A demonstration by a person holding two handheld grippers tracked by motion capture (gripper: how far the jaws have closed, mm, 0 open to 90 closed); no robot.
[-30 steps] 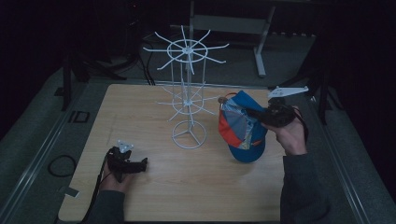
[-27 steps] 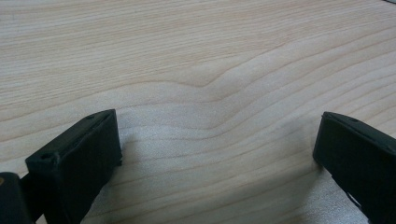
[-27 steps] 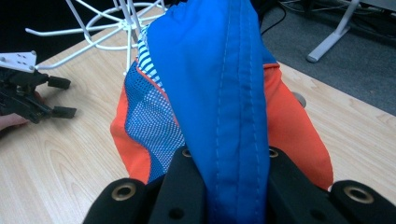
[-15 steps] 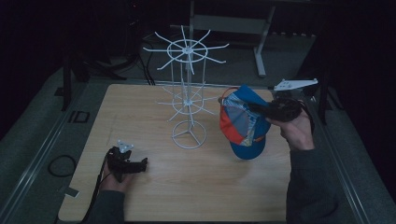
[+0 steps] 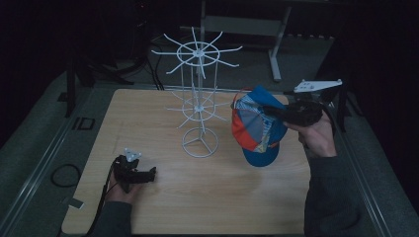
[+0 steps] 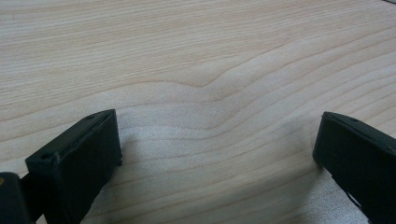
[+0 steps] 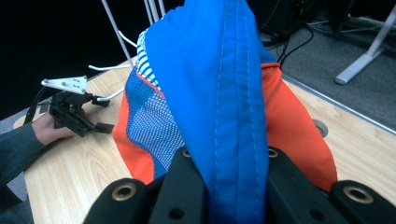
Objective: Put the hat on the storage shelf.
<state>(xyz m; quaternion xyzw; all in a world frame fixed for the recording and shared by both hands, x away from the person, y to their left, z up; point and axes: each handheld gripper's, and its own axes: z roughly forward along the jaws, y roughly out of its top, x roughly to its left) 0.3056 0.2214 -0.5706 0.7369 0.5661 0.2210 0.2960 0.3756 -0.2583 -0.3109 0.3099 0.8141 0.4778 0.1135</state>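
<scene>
1. Right gripper (image 5: 267,109), held up in the person's right hand (image 5: 318,138) over the right side of the table (image 5: 247,207), has its jaws clamped on the blue fabric of a cap (image 5: 257,129); in the right gripper view the blue fold (image 7: 224,93) is squeezed between the two jaws.
2. Left gripper (image 5: 148,173) rests low at the near left of the table, jaws spread wide with only bare wood between them in the left gripper view.
3. Count: two grippers, one cap, one white wire rack (image 5: 199,98).
4. That cap, blue, orange and mesh-panelled, hangs in the air just right of the rack, clear of the tabletop.
5. Rack has two tiers of radiating hooks on a round base; the hook count is hard to make out.
6. Room beyond the table is dark and indistinct.
</scene>
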